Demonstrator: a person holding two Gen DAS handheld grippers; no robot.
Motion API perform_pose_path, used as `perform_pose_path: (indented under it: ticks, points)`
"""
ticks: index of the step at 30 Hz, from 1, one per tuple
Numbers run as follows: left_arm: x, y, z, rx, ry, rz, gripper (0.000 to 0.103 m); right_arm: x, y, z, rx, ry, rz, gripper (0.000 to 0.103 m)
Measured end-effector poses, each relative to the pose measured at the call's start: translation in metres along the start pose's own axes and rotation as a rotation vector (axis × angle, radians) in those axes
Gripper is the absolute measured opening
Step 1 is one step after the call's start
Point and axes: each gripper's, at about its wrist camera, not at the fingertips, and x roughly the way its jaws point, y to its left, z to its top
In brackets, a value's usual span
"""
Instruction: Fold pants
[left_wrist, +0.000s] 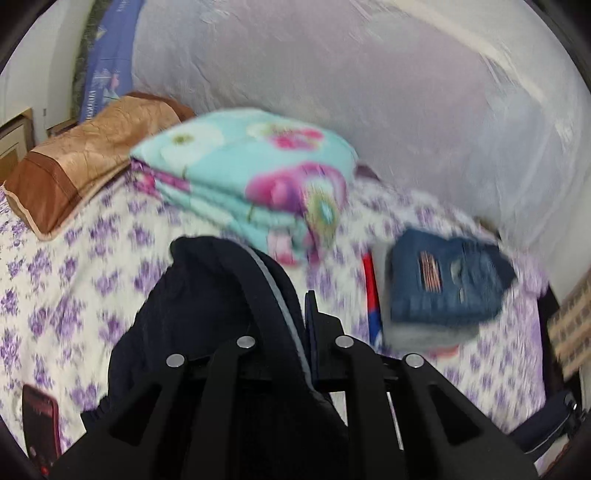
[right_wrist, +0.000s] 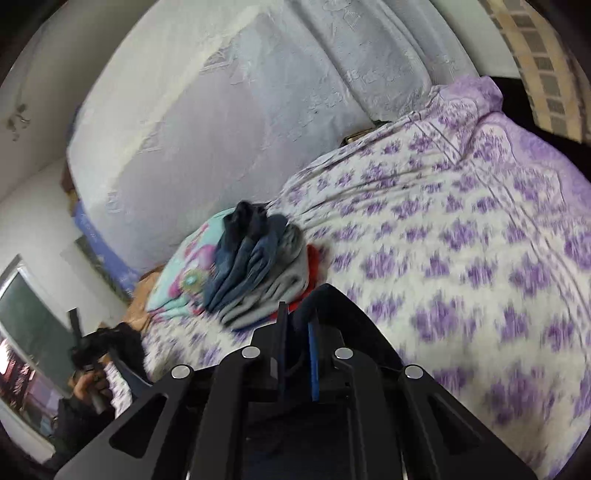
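Dark navy pants with a thin grey side stripe are bunched over my left gripper, which is shut on them above the bed; the cloth hides its left finger. In the right wrist view my right gripper is shut on another part of the navy pants, which drape over its right finger. The left gripper shows at the far left there, held in a hand with dark cloth hanging from it.
The bed has a white sheet with purple flowers. On it lie a folded turquoise floral quilt, a brown pillow, a stack of folded clothes with jeans on top and a dark red phone. A white curtain hangs behind.
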Motion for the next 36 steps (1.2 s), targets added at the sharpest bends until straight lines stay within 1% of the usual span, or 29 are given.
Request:
perform_pose_path:
  ticks: [2, 3, 4, 5, 6, 7, 8, 9, 10, 11, 12, 13, 14, 15, 17, 18, 19, 21, 23, 24, 25, 27, 28, 29, 30, 31, 33, 34, 36]
  points:
    - [0.022, 0.008, 0.016, -0.035, -0.017, 0.057, 0.012, 0.04, 0.003, 0.021, -0.007, 0.035, -0.065, 0.011]
    - [0.04, 0.009, 0.023, -0.04, -0.011, 0.116, 0.016, 0.077, 0.004, 0.032, -0.024, 0.098, -0.132, 0.02]
    - [0.069, 0.012, 0.028, -0.032, 0.022, 0.197, 0.018, 0.104, 0.004, 0.036, -0.045, 0.121, -0.204, 0.044]
    - [0.094, 0.017, 0.029, -0.028, 0.079, 0.242, 0.038, 0.127, 0.003, 0.036, -0.074, 0.126, -0.292, 0.061]
    - [0.122, 0.027, 0.026, -0.033, 0.175, 0.267, 0.045, 0.148, -0.002, 0.03, -0.098, 0.131, -0.381, 0.074]
    - [0.135, 0.039, 0.021, -0.075, 0.242, 0.257, 0.045, 0.158, -0.006, 0.023, -0.104, 0.148, -0.416, 0.073]
    - [0.138, 0.049, 0.015, -0.127, 0.275, 0.211, 0.045, 0.163, -0.01, 0.01, -0.101, 0.186, -0.398, 0.073]
    - [0.132, 0.054, 0.012, -0.159, 0.276, 0.172, 0.045, 0.16, -0.009, 0.001, -0.105, 0.196, -0.368, 0.073]
    - [0.117, 0.056, 0.01, -0.159, 0.254, 0.133, 0.047, 0.154, -0.009, -0.009, -0.123, 0.202, -0.348, 0.075]
    - [0.103, 0.053, 0.01, -0.13, 0.235, 0.122, 0.053, 0.147, -0.009, -0.02, -0.155, 0.208, -0.355, 0.078]
    - [0.088, 0.05, 0.01, -0.103, 0.212, 0.112, 0.06, 0.135, -0.01, -0.034, -0.189, 0.218, -0.362, 0.084]
    - [0.063, 0.047, 0.01, -0.068, 0.173, 0.093, 0.065, 0.127, -0.013, -0.046, -0.207, 0.232, -0.364, 0.088]
    - [0.041, 0.043, 0.006, -0.041, 0.144, 0.079, 0.078, 0.115, -0.017, -0.064, -0.236, 0.257, -0.379, 0.088]
    - [0.019, 0.041, 0.001, -0.012, 0.12, 0.069, 0.084, 0.108, -0.02, -0.075, -0.252, 0.27, -0.386, 0.088]
    - [-0.028, 0.041, -0.024, 0.044, 0.096, 0.06, 0.086, 0.092, -0.028, -0.1, -0.263, 0.299, -0.391, 0.089]
    - [-0.04, 0.042, -0.035, 0.058, 0.103, 0.057, 0.086, 0.082, -0.034, -0.115, -0.249, 0.319, -0.378, 0.089]
    - [-0.055, 0.046, -0.054, 0.073, 0.119, 0.054, 0.086, 0.075, -0.04, -0.127, -0.23, 0.337, -0.361, 0.089]
    - [-0.071, 0.057, -0.087, 0.089, 0.155, 0.066, 0.086, 0.07, -0.047, -0.151, -0.201, 0.378, -0.324, 0.089]
    - [-0.074, 0.072, -0.122, 0.097, 0.204, 0.118, 0.086, 0.071, -0.048, -0.17, -0.212, 0.411, -0.292, 0.085]
    - [-0.072, 0.079, -0.134, 0.096, 0.218, 0.147, 0.086, 0.068, -0.041, -0.18, -0.263, 0.393, -0.28, 0.064]
    - [-0.066, 0.091, -0.147, 0.084, 0.241, 0.179, 0.086, 0.066, -0.034, -0.184, -0.291, 0.393, -0.244, 0.037]
    - [-0.051, 0.11, -0.161, 0.025, 0.276, 0.224, 0.086, 0.058, -0.03, -0.18, -0.27, 0.388, -0.183, 0.016]
    - [-0.041, 0.12, -0.167, -0.025, 0.297, 0.21, 0.086, 0.051, -0.029, -0.174, -0.254, 0.37, -0.156, 0.014]
    - [-0.036, 0.124, -0.17, -0.034, 0.306, 0.21, 0.086, 0.04, -0.028, -0.169, -0.245, 0.335, -0.146, 0.014]
    - [-0.029, 0.127, -0.172, -0.039, 0.319, 0.221, 0.086, 0.02, -0.027, -0.157, -0.234, 0.275, -0.135, 0.014]
    - [-0.019, 0.129, -0.175, -0.051, 0.335, 0.212, 0.086, 0.005, -0.028, -0.15, -0.22, 0.236, -0.127, 0.013]
    - [-0.006, 0.13, -0.177, -0.076, 0.346, 0.199, 0.089, -0.038, -0.029, -0.131, -0.202, 0.126, -0.136, 0.013]
    - [-0.003, 0.129, -0.177, -0.092, 0.333, 0.197, 0.09, -0.059, -0.031, -0.124, -0.193, 0.079, -0.145, 0.013]
    - [0.003, 0.122, -0.174, -0.1, 0.315, 0.153, 0.09, -0.096, -0.039, -0.114, -0.176, 0.008, -0.177, 0.013]
